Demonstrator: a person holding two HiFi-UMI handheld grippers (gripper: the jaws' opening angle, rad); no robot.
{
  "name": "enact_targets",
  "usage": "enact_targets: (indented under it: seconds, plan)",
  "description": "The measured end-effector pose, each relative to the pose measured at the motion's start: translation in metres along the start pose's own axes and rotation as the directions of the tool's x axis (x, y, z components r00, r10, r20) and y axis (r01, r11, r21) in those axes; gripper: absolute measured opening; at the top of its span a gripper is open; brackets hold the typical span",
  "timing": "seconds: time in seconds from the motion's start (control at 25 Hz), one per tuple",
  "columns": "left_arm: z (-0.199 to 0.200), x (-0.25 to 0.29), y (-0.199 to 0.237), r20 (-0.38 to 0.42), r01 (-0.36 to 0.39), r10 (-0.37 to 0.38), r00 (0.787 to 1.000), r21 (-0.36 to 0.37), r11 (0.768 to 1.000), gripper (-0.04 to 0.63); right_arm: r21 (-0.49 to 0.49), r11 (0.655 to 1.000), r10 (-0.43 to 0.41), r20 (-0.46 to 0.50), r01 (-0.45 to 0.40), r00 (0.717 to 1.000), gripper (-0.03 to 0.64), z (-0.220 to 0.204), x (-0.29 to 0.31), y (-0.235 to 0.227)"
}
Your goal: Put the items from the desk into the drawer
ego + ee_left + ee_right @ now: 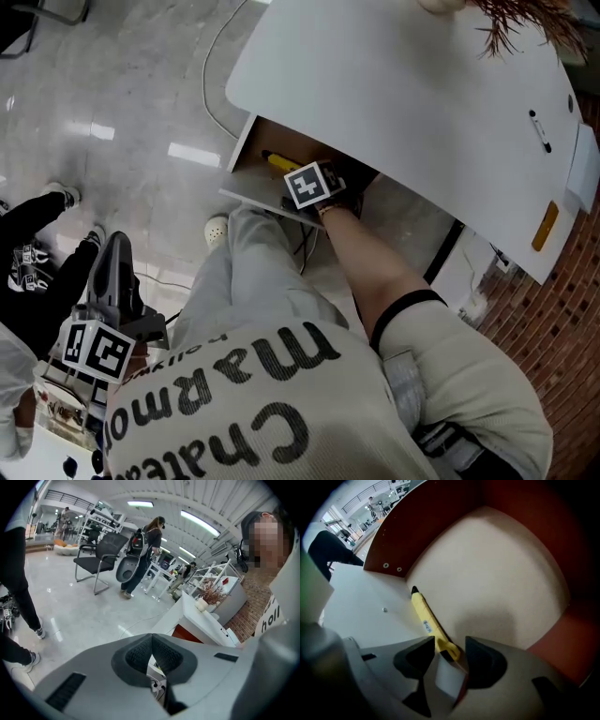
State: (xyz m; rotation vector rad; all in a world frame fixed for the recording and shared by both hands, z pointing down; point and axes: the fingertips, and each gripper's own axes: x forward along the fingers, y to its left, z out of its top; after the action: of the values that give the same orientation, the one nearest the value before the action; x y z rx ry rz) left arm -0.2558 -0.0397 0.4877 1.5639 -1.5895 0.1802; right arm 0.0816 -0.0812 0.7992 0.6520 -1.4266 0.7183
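Shirt: one beige printed top (272, 412), closest to us in the head view.
Grippers: we count two.
Left gripper (151, 637): jaws pressed together with nothing between them, held low at our left side.
Right gripper (450, 645): pointing down into the drawer, jaws apart; the pen's near end lies between them, unclamped.
Yellow pen (425, 616): one, with a slim yellow barrel, black tip and small printed label, lying on the drawer floor beside a white panel.
Drawer (501, 564): one, open, with a beige floor and reddish-brown walls.
Desk (375, 84): one white top; we see one black pen-like item (540, 131) and one orange item (545, 227) on it.
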Motion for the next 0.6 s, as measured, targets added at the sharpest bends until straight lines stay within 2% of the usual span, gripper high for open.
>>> enact_targets:
  seconds: [0.12, 0.24, 0.36, 0.48, 0.6]
  plan:
    - [0.006, 0.003, -0.008, 0.008, 0.051, -0.051, 0.999, 0.013, 0.999, 0.000, 0.055, 0.998, 0.006, 0.025, -0.007, 1.000, 0.207, -0.001, -0.012, -0.002]
    - [0.009, -0.001, -0.016, 0.010, 0.103, -0.103, 0.995, 0.020, 0.995, 0.000, 0.152, 0.988, 0.011, 0.067, -0.021, 0.998, 0.195, -0.001, -0.037, -0.003]
    - [0.013, -0.006, -0.024, 0.013, 0.153, -0.153, 0.988, 0.039, 0.987, 0.000, 0.259, 0.965, -0.002, 0.185, -0.047, 0.983, 0.172, 0.006, -0.074, -0.006]
    - [0.023, -0.020, -0.032, 0.045, 0.195, -0.197, 0.979, 0.050, 0.980, 0.000, 0.378, 0.921, -0.035, 0.331, -0.098, 0.943, 0.120, 0.007, -0.120, -0.002]
    - [0.033, -0.031, -0.042, 0.061, 0.251, -0.258, 0.964, 0.103, 0.963, 0.000, 0.506, 0.851, -0.132, 0.464, -0.140, 0.876, 0.005, 0.004, -0.170, -0.003]
